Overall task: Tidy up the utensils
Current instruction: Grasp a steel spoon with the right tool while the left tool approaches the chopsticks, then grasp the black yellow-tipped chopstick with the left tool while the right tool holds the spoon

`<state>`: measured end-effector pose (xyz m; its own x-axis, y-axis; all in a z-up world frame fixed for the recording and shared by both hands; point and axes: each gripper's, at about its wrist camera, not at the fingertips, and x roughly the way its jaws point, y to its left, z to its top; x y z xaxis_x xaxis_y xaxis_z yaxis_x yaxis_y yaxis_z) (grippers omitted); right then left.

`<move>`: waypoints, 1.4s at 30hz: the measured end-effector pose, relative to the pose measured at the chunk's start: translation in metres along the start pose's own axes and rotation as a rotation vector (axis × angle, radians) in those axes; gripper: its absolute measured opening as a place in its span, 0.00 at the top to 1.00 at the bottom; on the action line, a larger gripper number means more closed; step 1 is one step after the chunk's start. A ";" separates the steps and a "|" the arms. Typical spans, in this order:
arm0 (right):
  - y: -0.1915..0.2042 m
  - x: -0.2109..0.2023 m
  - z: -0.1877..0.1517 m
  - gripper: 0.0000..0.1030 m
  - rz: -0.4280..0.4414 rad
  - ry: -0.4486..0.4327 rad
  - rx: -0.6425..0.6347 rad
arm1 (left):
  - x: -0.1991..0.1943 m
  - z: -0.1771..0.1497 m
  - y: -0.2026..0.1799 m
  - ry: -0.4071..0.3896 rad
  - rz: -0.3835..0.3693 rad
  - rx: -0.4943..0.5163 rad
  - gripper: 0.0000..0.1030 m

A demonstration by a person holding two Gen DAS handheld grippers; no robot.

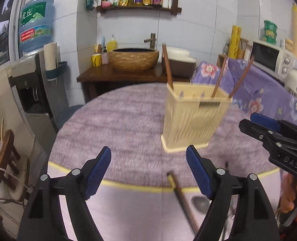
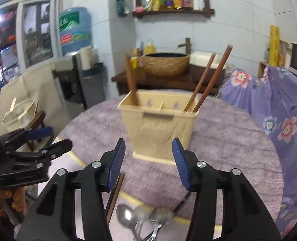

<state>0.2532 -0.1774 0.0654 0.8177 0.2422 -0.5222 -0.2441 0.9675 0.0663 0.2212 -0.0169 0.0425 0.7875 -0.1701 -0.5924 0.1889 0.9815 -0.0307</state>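
A cream plastic utensil holder (image 1: 192, 118) (image 2: 158, 124) stands on the round purple table mat (image 1: 116, 124) (image 2: 228, 140). Three brown chopsticks (image 1: 167, 68) (image 2: 212, 78) stand in it, one at the left end and two at the right. My left gripper (image 1: 148, 172) is open and empty, near and left of the holder. My right gripper (image 2: 148, 164) is open and empty, just in front of the holder. A loose chopstick (image 1: 183, 198) (image 2: 114, 196) and metal spoons (image 2: 132, 219) lie near the mat's front edge, below both grippers.
Behind the table stands a wooden stand with a woven basin (image 1: 134, 59) (image 2: 165, 64). A water dispenser (image 1: 36, 26) is at the left. A surface under a purple floral cloth (image 1: 258, 92) (image 2: 268, 108) and a microwave (image 1: 268, 57) are at the right.
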 end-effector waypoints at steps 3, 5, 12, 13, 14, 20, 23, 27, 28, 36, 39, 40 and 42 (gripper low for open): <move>0.013 0.001 -0.030 0.52 0.037 0.048 -0.023 | 0.006 -0.027 0.003 0.048 0.004 0.002 0.25; 0.019 0.003 -0.047 0.52 0.047 0.078 -0.031 | 0.008 -0.045 0.006 0.072 0.011 -0.007 0.25; 0.014 0.007 -0.090 0.52 0.069 0.173 -0.040 | 0.008 -0.084 0.017 0.116 0.067 -0.029 0.25; 0.016 0.008 -0.092 0.52 0.073 0.178 -0.051 | 0.008 -0.086 0.018 0.120 0.066 -0.029 0.26; 0.017 0.008 -0.094 0.52 0.078 0.185 -0.067 | 0.008 -0.088 0.019 0.127 0.057 -0.034 0.30; 0.029 0.022 -0.102 0.52 0.105 0.254 -0.156 | 0.018 -0.099 0.016 0.185 0.012 -0.057 0.53; 0.037 0.030 -0.103 0.52 0.148 0.282 -0.204 | 0.019 -0.100 0.012 0.190 0.002 -0.053 0.55; 0.044 0.051 -0.105 0.52 0.187 0.360 -0.271 | 0.018 -0.100 0.012 0.187 0.003 -0.051 0.55; 0.045 0.054 -0.104 0.53 0.208 0.373 -0.282 | 0.018 -0.100 0.012 0.186 0.003 -0.053 0.55; 0.044 0.082 -0.101 0.53 0.259 0.462 -0.363 | 0.017 -0.102 0.014 0.190 0.001 -0.058 0.55; 0.046 0.091 -0.103 0.54 0.278 0.497 -0.395 | 0.017 -0.102 0.012 0.192 -0.006 -0.058 0.55; 0.047 0.093 -0.103 0.54 0.283 0.497 -0.405 | 0.017 -0.102 0.012 0.193 -0.009 -0.057 0.55; 0.044 0.098 -0.100 0.56 0.291 0.509 -0.399 | 0.017 -0.102 0.011 0.193 -0.010 -0.054 0.55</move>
<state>0.2701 -0.1180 -0.0682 0.3688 0.3285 -0.8695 -0.6679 0.7443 -0.0020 0.1771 0.0004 -0.0501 0.6575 -0.1653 -0.7351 0.1606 0.9840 -0.0776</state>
